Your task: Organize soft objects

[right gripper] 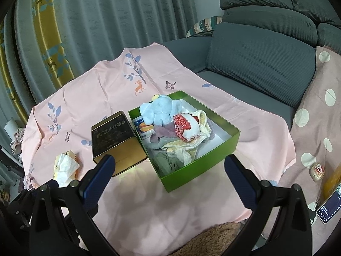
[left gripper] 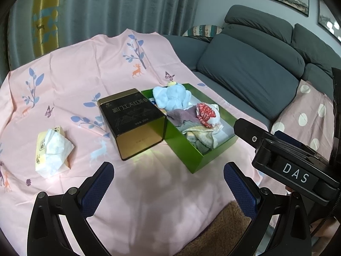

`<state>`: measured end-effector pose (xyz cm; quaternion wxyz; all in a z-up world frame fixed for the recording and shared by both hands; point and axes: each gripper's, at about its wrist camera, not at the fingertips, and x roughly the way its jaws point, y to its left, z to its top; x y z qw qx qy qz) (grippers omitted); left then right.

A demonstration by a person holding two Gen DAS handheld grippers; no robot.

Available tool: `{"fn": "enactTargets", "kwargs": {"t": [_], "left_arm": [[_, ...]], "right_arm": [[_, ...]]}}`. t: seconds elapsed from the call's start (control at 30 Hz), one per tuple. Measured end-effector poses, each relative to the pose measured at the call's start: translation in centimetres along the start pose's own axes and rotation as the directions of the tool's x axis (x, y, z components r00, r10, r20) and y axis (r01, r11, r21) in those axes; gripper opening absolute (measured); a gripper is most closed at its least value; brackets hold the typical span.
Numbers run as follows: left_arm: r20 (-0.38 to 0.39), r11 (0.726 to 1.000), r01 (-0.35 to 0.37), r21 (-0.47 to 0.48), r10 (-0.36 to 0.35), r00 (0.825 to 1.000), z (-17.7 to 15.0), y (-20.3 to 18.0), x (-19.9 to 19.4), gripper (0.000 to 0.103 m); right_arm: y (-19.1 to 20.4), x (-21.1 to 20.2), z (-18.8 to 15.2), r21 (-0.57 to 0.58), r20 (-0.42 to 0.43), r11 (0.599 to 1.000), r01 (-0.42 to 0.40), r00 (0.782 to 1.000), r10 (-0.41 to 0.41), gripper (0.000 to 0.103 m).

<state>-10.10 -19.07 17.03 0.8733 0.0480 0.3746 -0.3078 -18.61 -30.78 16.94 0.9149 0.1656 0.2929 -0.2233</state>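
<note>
A green box (left gripper: 210,157) (right gripper: 201,167) stands on the pink cloth, filled with soft things: a light blue plush toy (left gripper: 171,97) (right gripper: 158,111), a red-and-white cloth (left gripper: 205,112) (right gripper: 184,125), a purple cloth (left gripper: 181,116) and cream towels (left gripper: 204,136) (right gripper: 185,149). A black and gold tin (left gripper: 133,121) (right gripper: 116,137) lies against the box's left side. A tissue pack (left gripper: 53,151) (right gripper: 66,166) sits further left. My left gripper (left gripper: 168,188) hangs open in front of the tin and box, holding nothing. My right gripper (right gripper: 169,180) is open too, just before the box's near corner.
The pink patterned cloth (left gripper: 70,81) covers a low surface. A grey sofa (left gripper: 251,72) (right gripper: 262,53) stands to the right with a dotted pink blanket (right gripper: 319,117); a phone (right gripper: 329,205) and a small case (right gripper: 317,171) lie on it. The right gripper's body (left gripper: 287,166) shows at the left view's right edge. Curtains hang behind.
</note>
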Motion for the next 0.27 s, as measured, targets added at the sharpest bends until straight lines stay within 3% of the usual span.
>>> {"fn": "enactTargets", "kwargs": {"t": [0.27], "left_arm": [[-0.001, 1.0, 0.003, -0.002, -0.003, 1.0, 0.15, 0.36, -0.14, 0.102]], "right_arm": [[0.05, 0.1, 0.06, -0.002, 0.0, 1.0, 0.002, 1.0, -0.002, 0.102]]}}
